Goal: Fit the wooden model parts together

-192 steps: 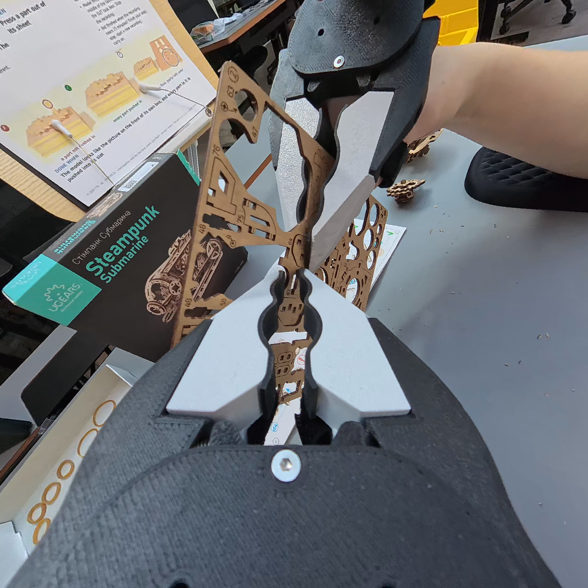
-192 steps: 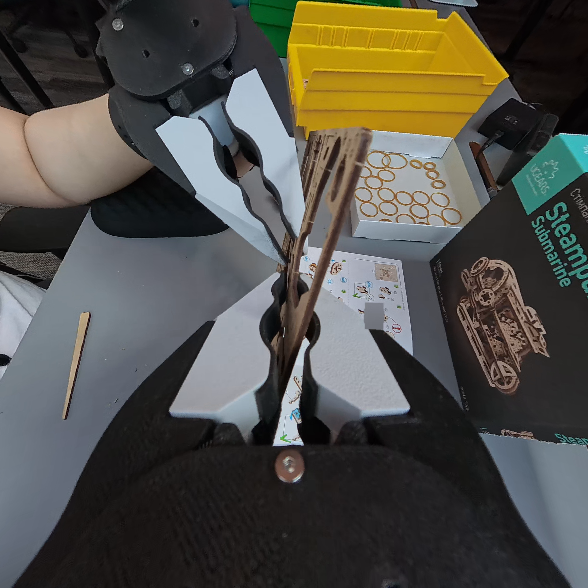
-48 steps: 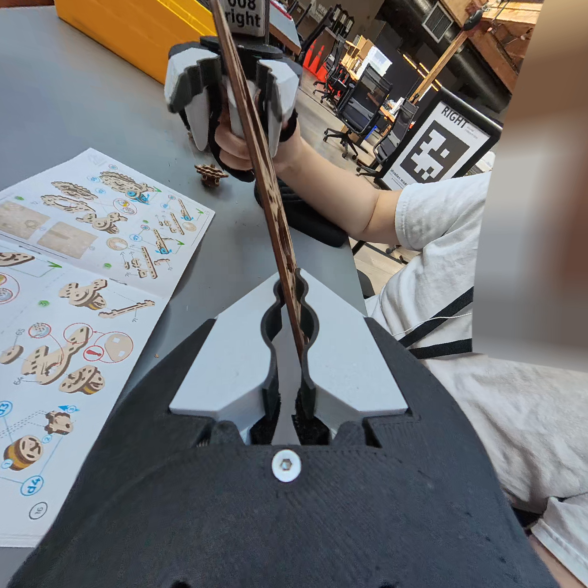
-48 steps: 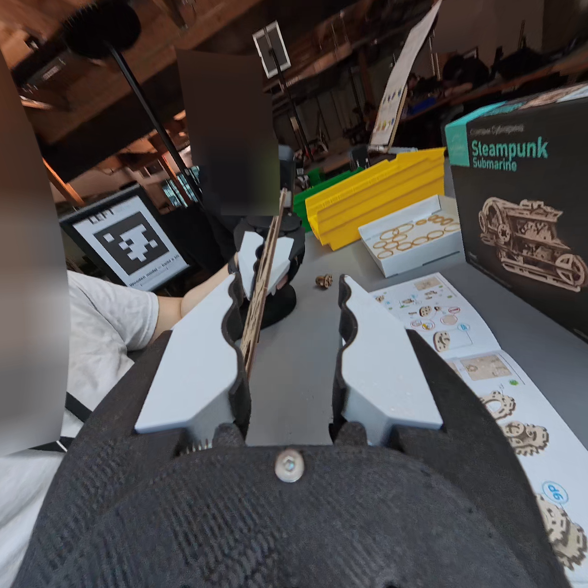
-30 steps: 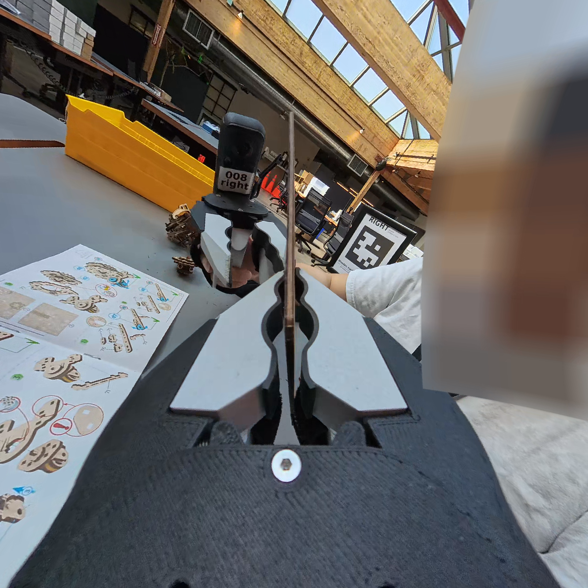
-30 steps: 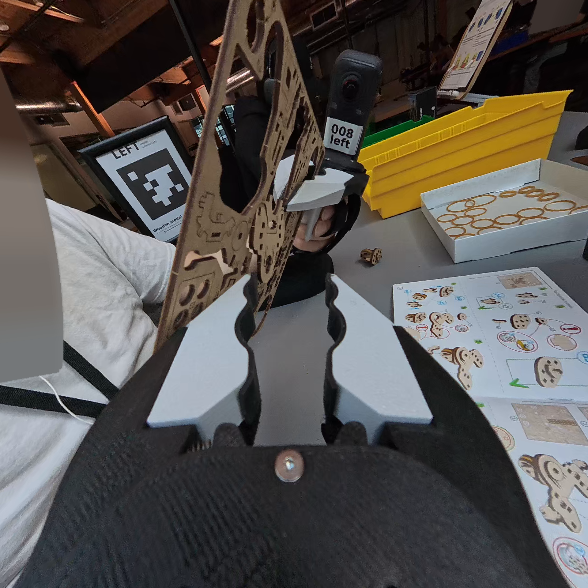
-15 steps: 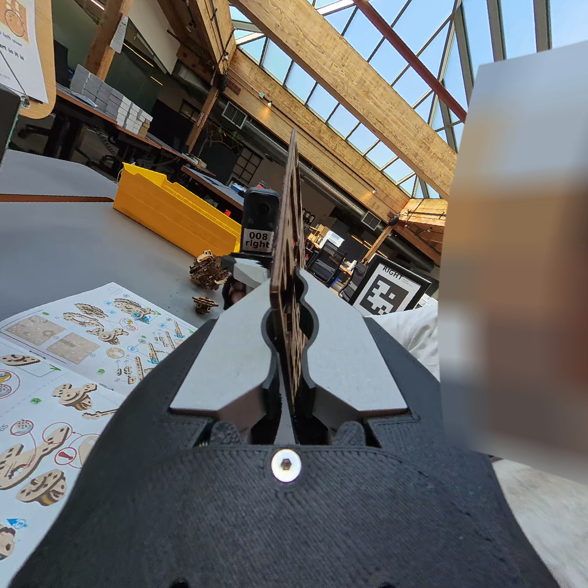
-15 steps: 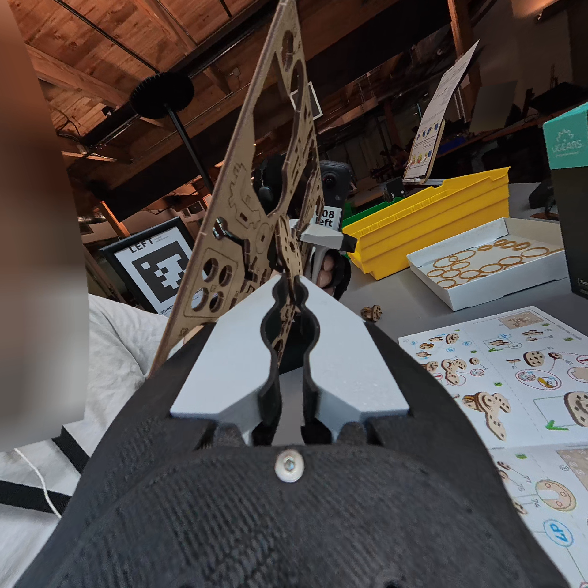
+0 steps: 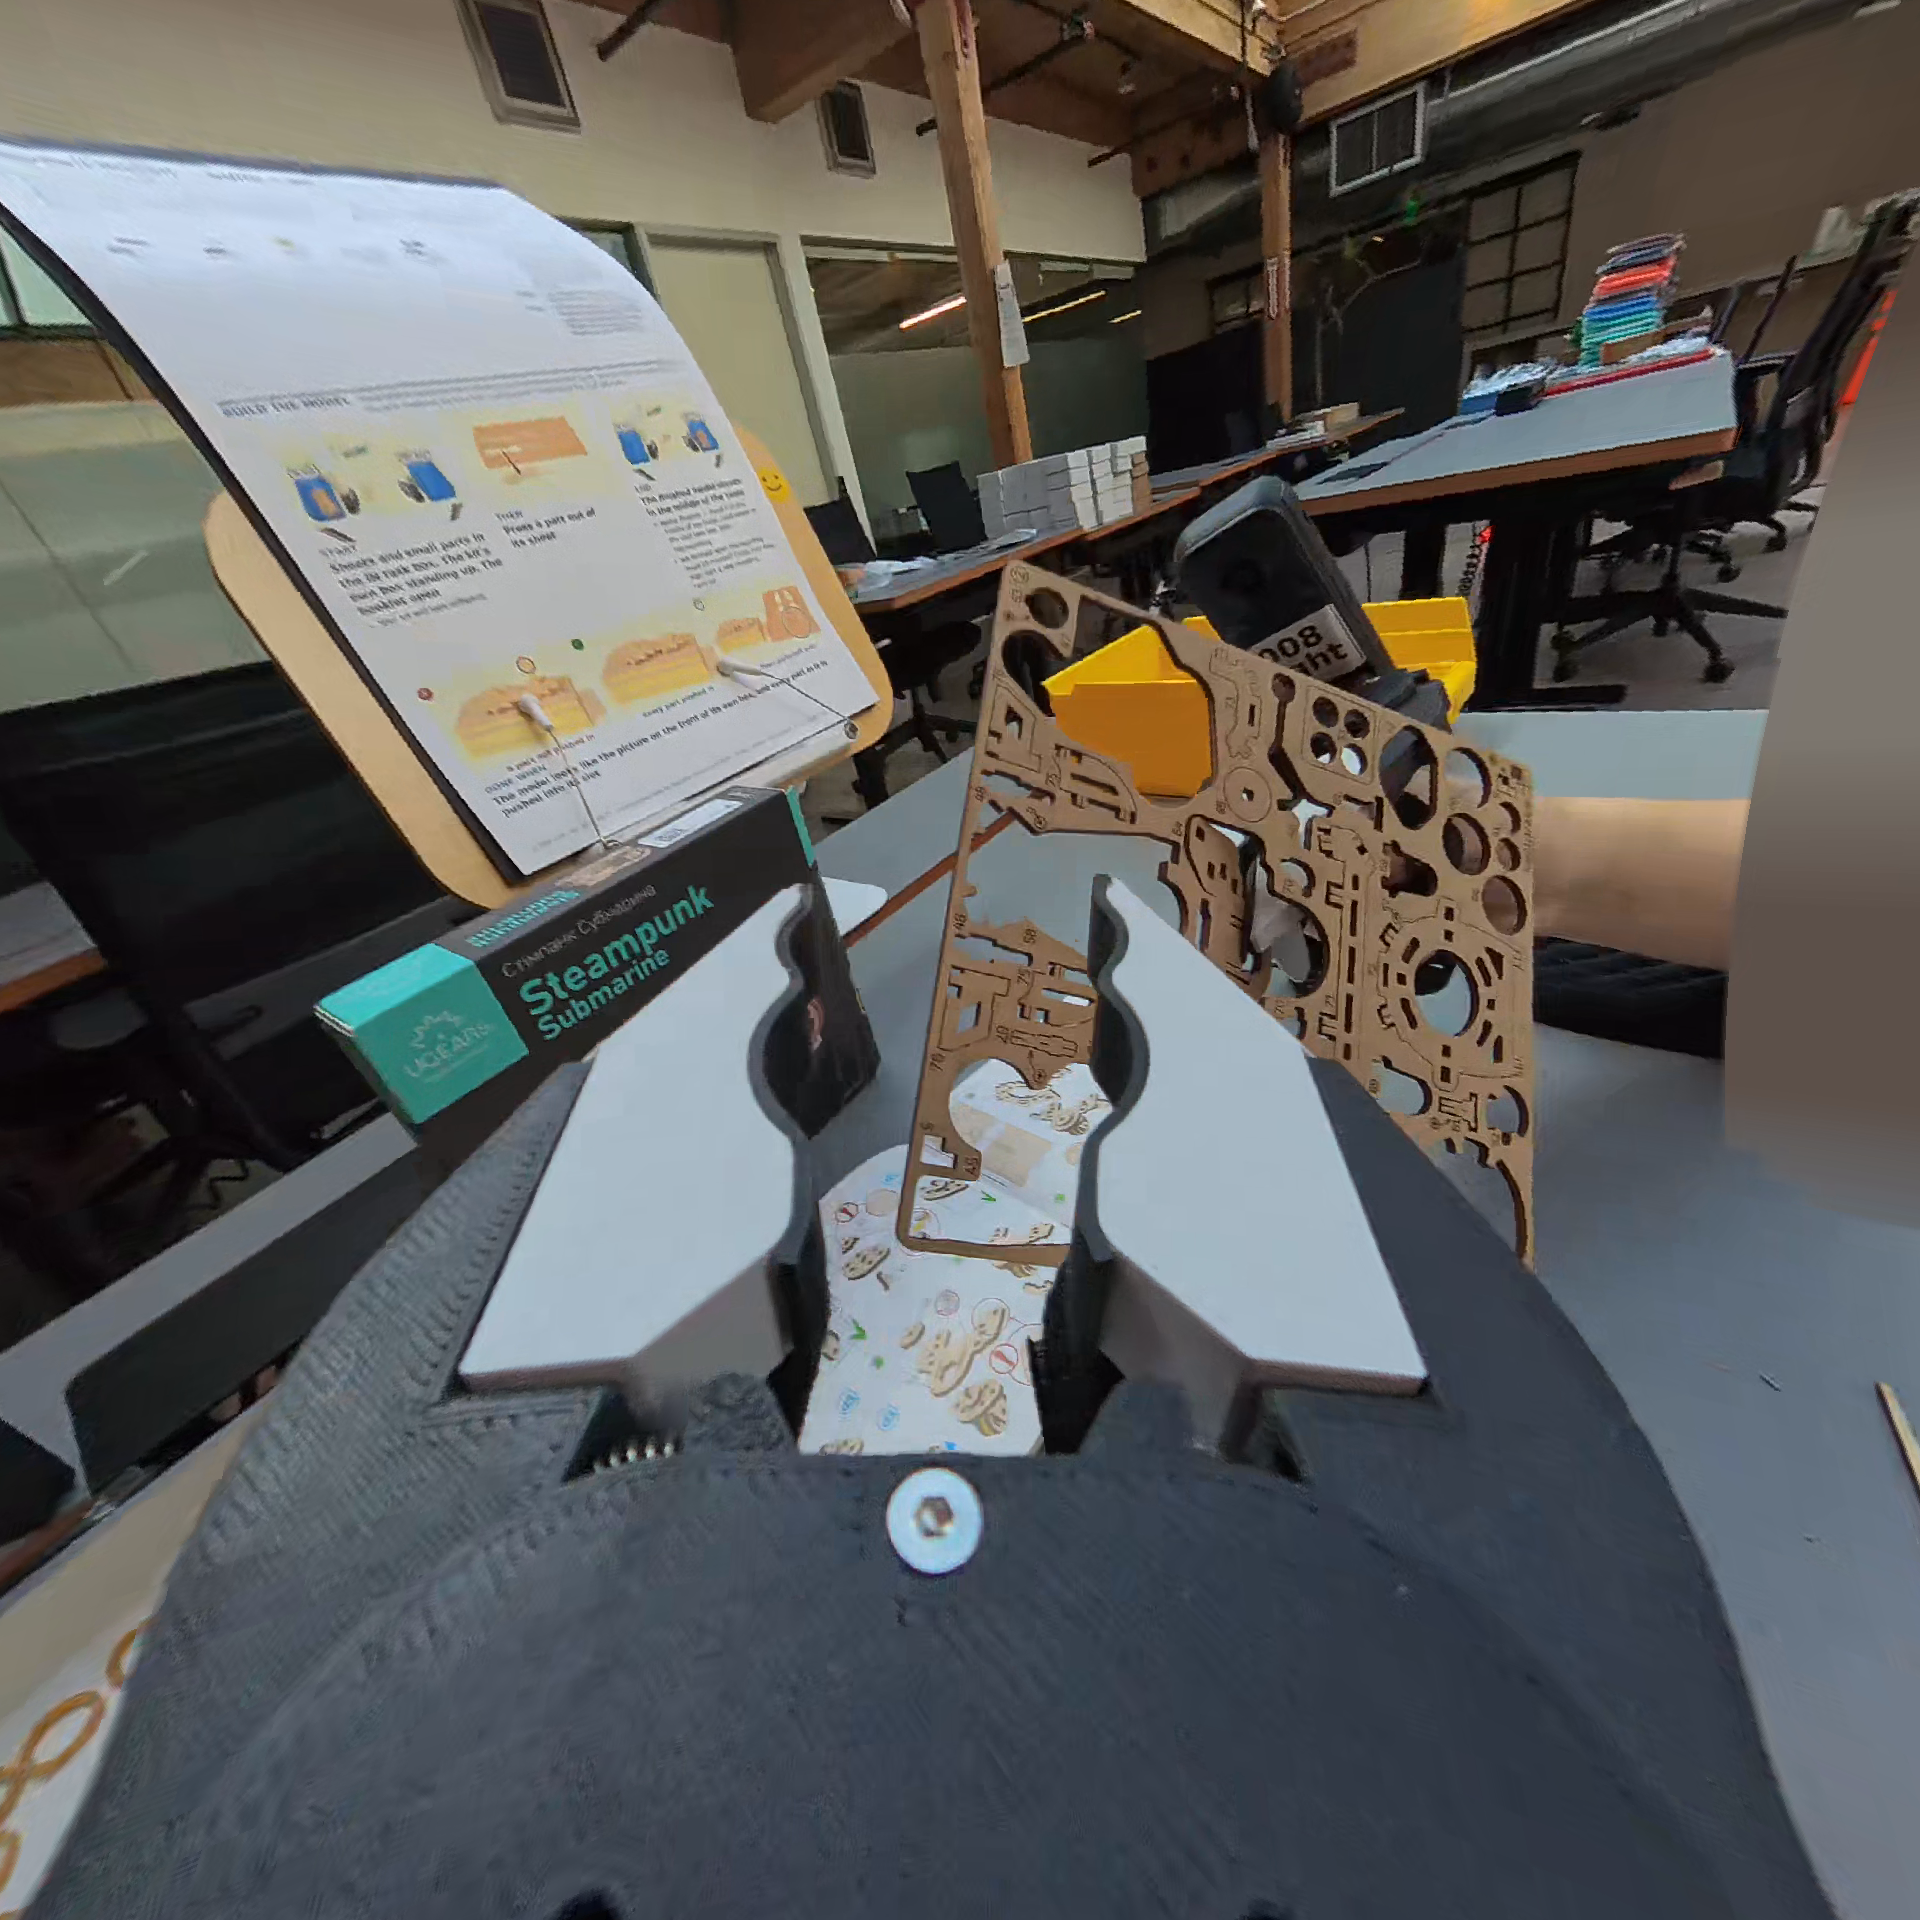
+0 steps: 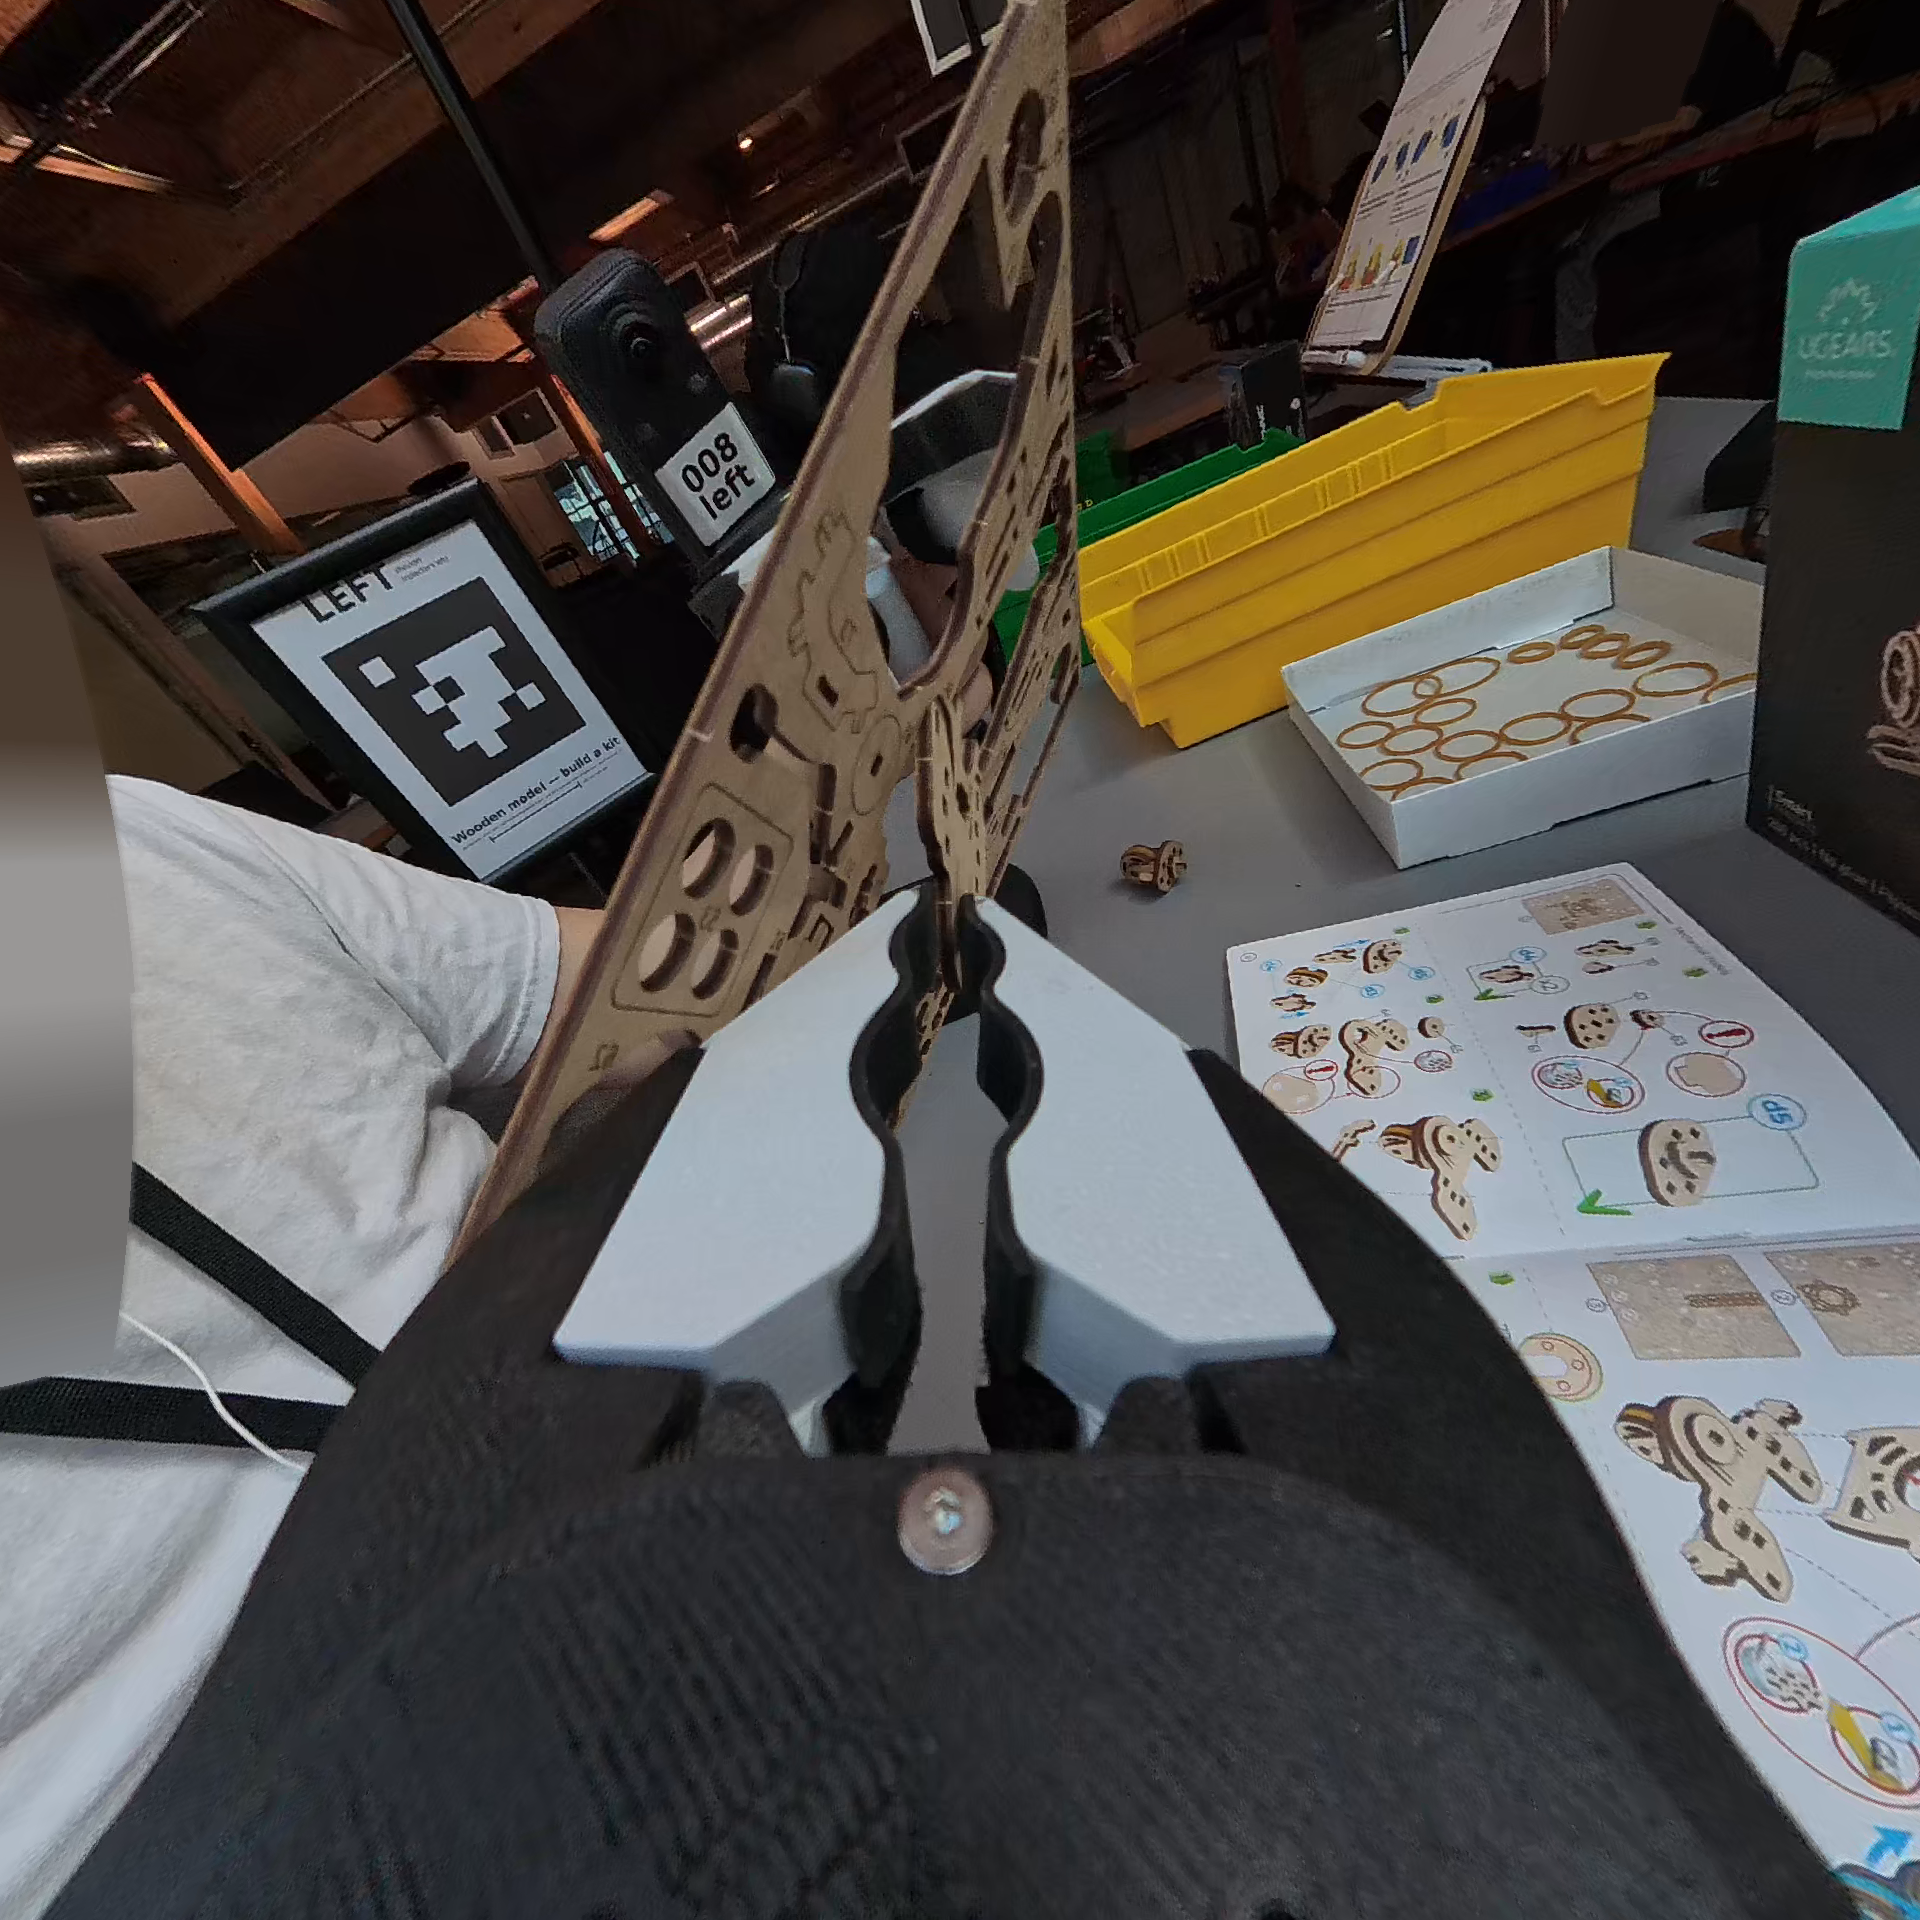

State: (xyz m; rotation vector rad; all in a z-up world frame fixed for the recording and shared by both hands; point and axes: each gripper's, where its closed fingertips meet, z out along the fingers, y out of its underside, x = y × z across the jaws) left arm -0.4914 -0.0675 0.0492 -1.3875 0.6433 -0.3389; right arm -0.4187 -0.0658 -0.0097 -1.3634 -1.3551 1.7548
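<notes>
The right hand-held gripper (image 10: 951, 914) has its tips pinched together on a small part at the lower edge of the thin laser-cut brown plywood sheet (image 9: 1340, 883), which stands nearly upright above the grey worktop (image 10: 1247, 810). The left hand-held gripper (image 9: 945, 997) is spread wide and grips nothing; the sheet stands just beyond its grey fingers (image 9: 1195, 1122).

So the whole sheet hangs from one narrow pinch near its bottom. My worry is that the tall, hole-riddled panel will swing or twist about that point, and the thin tabs that keep the part in the frame could snap unevenly or splinter. If the part breaks free at once, the sheet has nothing else under it and would likely drop onto the printed instruction booklet (image 10: 1558, 1091) below. A small assembled wooden piece (image 10: 1153, 864) sits on the worktop nearby, well clear of both.
</notes>
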